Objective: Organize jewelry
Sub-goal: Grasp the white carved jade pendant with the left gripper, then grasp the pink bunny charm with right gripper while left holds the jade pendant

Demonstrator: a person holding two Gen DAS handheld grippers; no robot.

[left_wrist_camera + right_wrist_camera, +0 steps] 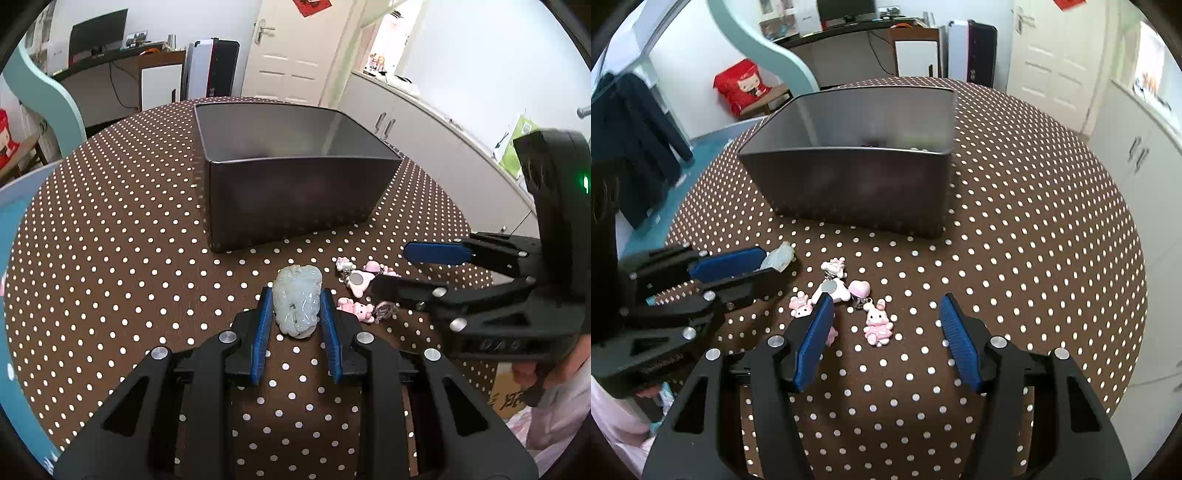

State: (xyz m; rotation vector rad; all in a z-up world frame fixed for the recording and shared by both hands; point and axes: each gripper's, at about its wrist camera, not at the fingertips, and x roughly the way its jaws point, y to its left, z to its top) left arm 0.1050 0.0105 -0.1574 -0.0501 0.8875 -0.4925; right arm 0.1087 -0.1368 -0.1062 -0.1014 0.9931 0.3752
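A pale green carved jade pendant (297, 301) sits between the blue pads of my left gripper (296, 297), which is shut on it just above or on the dotted tablecloth. The pendant's tip shows in the right wrist view (778, 257). My right gripper (884, 300) is open and empty, over a cluster of pink charms (846, 291); a pink bunny charm (877, 322) lies between its fingers. The charms also show in the left wrist view (356, 282), to the right of the pendant. A grey metal box (295, 177) stands beyond, open at the top.
The round table carries a brown cloth with white dots (1015, 240). The grey box (857, 158) holds some small items, barely visible. The right gripper shows in the left wrist view (402, 267). Cabinets, a door and a desk stand around the table.
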